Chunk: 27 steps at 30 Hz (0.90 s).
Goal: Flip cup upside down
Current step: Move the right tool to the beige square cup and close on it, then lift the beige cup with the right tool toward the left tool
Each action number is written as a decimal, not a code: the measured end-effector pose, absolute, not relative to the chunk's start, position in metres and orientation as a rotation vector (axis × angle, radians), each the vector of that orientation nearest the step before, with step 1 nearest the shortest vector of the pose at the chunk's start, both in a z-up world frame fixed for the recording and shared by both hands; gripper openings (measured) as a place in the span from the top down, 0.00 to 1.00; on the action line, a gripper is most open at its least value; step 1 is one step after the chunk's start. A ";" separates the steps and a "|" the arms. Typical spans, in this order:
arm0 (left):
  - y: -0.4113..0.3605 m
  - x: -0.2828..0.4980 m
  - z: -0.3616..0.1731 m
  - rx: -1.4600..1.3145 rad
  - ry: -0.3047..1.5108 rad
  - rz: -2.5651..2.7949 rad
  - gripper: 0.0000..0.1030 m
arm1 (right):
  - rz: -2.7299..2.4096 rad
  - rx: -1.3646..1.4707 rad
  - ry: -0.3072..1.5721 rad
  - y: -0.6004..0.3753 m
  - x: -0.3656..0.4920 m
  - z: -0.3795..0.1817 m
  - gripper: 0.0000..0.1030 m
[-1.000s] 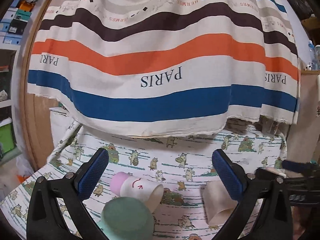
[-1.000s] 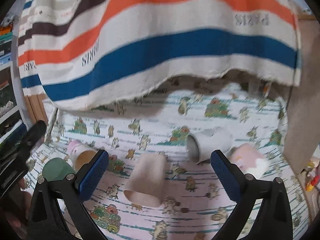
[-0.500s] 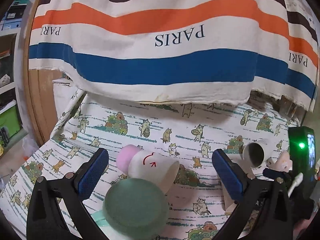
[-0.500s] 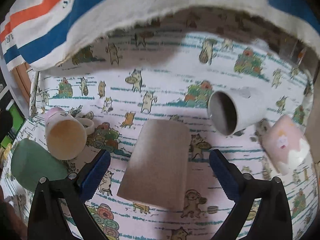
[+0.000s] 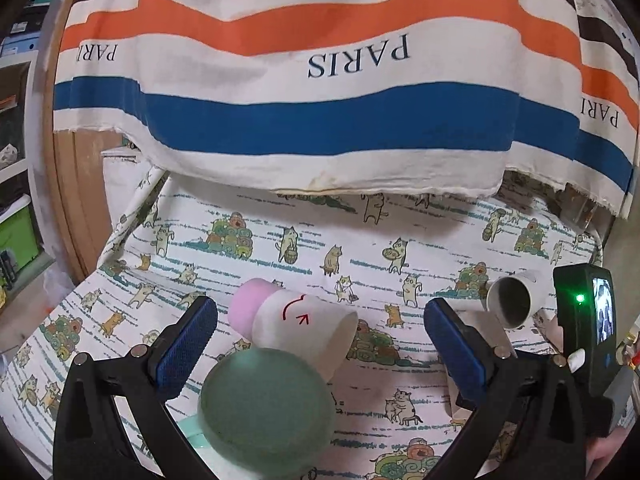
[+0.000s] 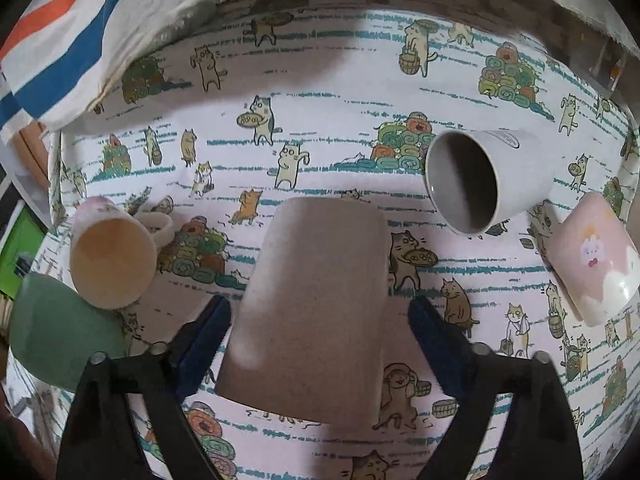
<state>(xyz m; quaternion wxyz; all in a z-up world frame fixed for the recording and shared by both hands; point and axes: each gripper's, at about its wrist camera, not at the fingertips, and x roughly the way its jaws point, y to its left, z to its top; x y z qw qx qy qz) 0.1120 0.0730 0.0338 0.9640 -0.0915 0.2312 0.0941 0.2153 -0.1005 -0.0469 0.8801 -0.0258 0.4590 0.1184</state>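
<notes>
Several cups lie on their sides on a cat-print cloth. In the right wrist view a beige cup (image 6: pixel 316 312) lies between the open fingers of my right gripper (image 6: pixel 320 316), apart from both pads. A grey cup (image 6: pixel 480 180) lies behind it with its mouth towards me, and a pink cup (image 6: pixel 592 264) is at the right. In the left wrist view my left gripper (image 5: pixel 320 340) is open above a green cup (image 5: pixel 266 404) and a white-and-pink cup (image 5: pixel 296 326). Both cups also show at the left of the right wrist view, the green cup (image 6: pixel 56 332) and the white-and-pink one (image 6: pixel 112 260).
A striped "PARIS" cloth (image 5: pixel 320 80) hangs over the back of the table. The right gripper's body with a small lit screen (image 5: pixel 588 320) shows at the right of the left wrist view. Shelves (image 5: pixel 16 200) stand beyond the table's left edge.
My right gripper has moved down and forward, so the beige cup now lies between its fingers. My left gripper has tilted down towards the table, bringing the green and white-and-pink cups closer.
</notes>
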 end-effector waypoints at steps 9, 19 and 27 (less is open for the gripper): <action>0.063 0.119 0.027 -0.138 0.522 0.177 0.00 | 0.291 -0.069 0.950 -0.107 0.196 -0.044 0.31; 0.058 0.121 0.026 -0.107 0.516 0.179 0.00 | 0.383 -0.097 0.926 -0.136 0.159 -0.041 0.31; 0.029 0.089 0.049 -0.010 0.406 0.133 0.00 | 0.518 -0.083 0.899 -0.158 0.113 -0.032 0.32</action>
